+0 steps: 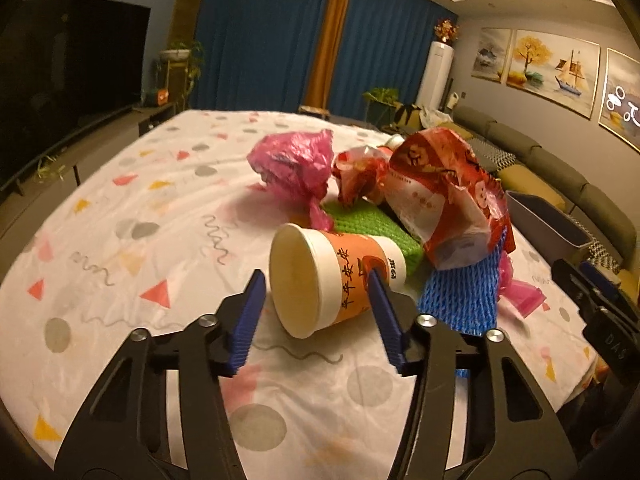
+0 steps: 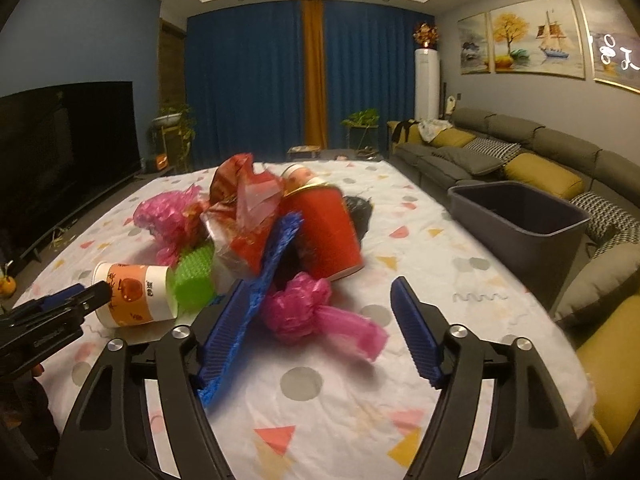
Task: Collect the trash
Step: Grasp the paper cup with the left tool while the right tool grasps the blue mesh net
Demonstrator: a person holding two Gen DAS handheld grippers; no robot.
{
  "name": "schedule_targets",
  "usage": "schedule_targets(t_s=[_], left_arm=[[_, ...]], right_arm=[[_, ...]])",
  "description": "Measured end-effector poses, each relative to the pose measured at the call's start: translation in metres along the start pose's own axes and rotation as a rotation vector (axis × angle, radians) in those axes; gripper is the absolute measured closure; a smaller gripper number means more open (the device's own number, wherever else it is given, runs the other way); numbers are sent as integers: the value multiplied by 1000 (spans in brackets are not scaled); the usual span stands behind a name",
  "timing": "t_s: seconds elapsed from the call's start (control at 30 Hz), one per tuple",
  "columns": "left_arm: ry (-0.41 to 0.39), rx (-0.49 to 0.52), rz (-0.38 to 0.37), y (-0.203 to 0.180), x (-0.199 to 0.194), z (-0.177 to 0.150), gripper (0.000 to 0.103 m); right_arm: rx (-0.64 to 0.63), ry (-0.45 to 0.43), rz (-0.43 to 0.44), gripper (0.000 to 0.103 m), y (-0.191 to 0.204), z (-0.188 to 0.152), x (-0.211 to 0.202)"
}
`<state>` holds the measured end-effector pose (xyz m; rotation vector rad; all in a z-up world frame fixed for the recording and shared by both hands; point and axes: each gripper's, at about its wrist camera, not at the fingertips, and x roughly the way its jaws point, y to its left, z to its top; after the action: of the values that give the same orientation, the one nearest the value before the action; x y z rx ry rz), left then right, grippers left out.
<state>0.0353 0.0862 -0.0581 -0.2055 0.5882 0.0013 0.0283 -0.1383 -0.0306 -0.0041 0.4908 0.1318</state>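
Your left claw (image 1: 316, 280) was spread wide around the orange-and-white paper cup (image 1: 320, 276), which lay on its side on the table (image 1: 120, 240), open mouth toward you; its two blue fingers (image 1: 248, 316) flanked the cup's rim end, and whether they touched it I could not tell. Your right claw (image 2: 320, 312) also stood open, over a crumpled pink plastic bag (image 2: 316, 312) on the cloth, its left finger against the blue foam net (image 2: 276, 256). Behind sat the heap: a green foam net (image 2: 194, 280), a red cup (image 2: 328, 232) tipped over, a red printed wrapper (image 1: 440, 196) and another pink bag (image 1: 292, 164). The grey bin (image 2: 520, 216) stood off the table's right edge, beside the sofa (image 2: 540, 152).
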Motion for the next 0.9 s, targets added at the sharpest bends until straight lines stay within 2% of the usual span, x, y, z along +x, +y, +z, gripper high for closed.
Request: schedule_targets(t_s=[0.33,0.43,0.57,0.8,0.87,0.9], left_arm=[[41,8,-71,-3,17,3,85],[40,2,-86,-2,19,3,89],[27,0,-102,-1,17,5,100],[1,6,-107,-2,12,6,101],[-1,4,-109,-2,11,6,101],[-5,4,-110,-2,10,7,101]], right_arm=[[-11,74,87,42,23,-9,27],[-22,97,102,52,29,-12,34],[-13,139,131,65,33,-17,43],[23,185,183,81,36,-22,52],[22,195,197,92,37,-23,52],[18,192,198,94,38,-22,52]])
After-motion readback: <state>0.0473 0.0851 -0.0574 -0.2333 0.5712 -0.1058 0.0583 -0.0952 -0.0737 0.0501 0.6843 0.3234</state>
